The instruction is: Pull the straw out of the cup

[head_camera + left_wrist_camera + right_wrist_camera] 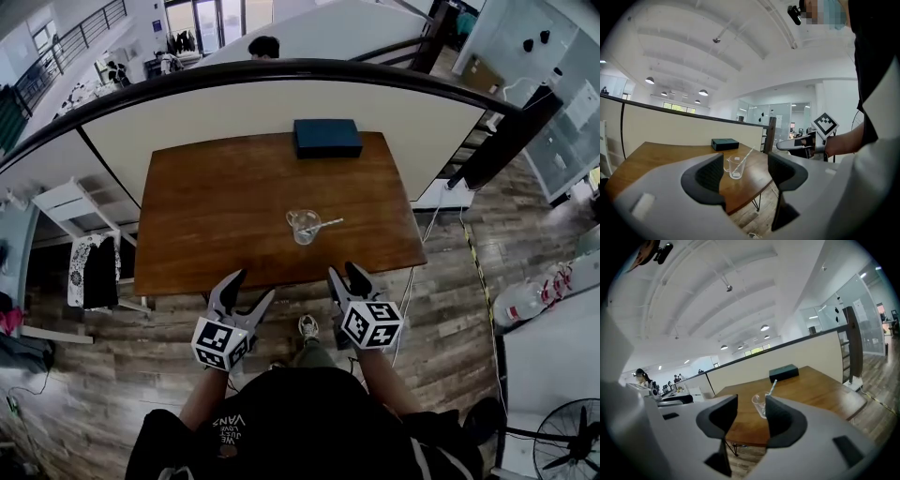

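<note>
Spanning the view, a table (216,216), box (327,138) at its far edge, left gripper (253,285) and right gripper (344,272) short of the near edge, jaws apart and empty, cup (303,226) mid-table, straw (323,225) leaning inside it

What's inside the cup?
One white straw stands tilted in the clear cup, its top leaning out over the rim. Whether liquid sits at the bottom is too small to tell.

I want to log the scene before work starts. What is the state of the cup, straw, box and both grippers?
Cup: upright on the table, straw inside.
Straw: in the cup, leaning over its rim.
Box: flat at the table's far edge.
Left gripper: open, empty.
Right gripper: open, empty.
</note>
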